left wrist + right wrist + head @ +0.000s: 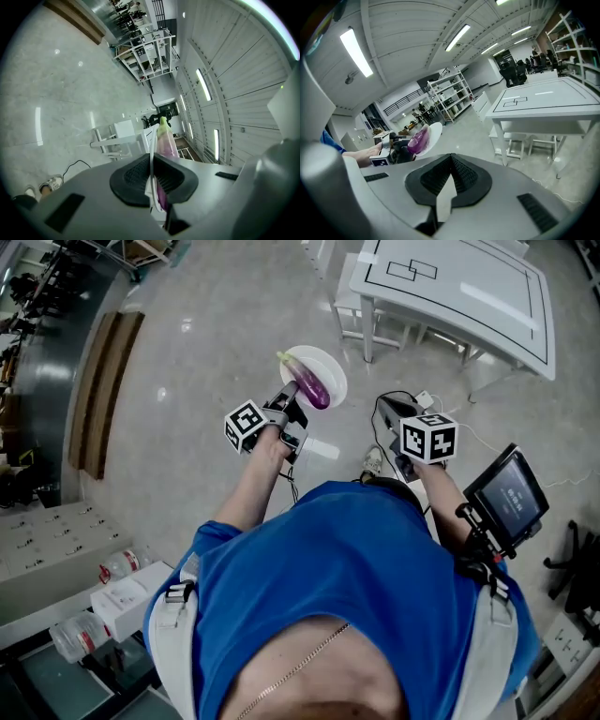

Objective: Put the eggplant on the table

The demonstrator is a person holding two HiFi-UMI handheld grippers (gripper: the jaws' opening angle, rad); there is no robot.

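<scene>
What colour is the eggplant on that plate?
Purple, with a pale green stem end: the eggplant on the white plate. The head view shows it best.

The eggplant (312, 388) lies on the plate (324, 360), whose near rim sits between the left gripper's (292, 397) jaws; the counter (469, 292) stands beyond, to the right.

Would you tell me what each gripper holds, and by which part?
The left gripper clamps the white plate by its rim, with the eggplant lying on it. The right gripper holds nothing, jaws shut.
</scene>
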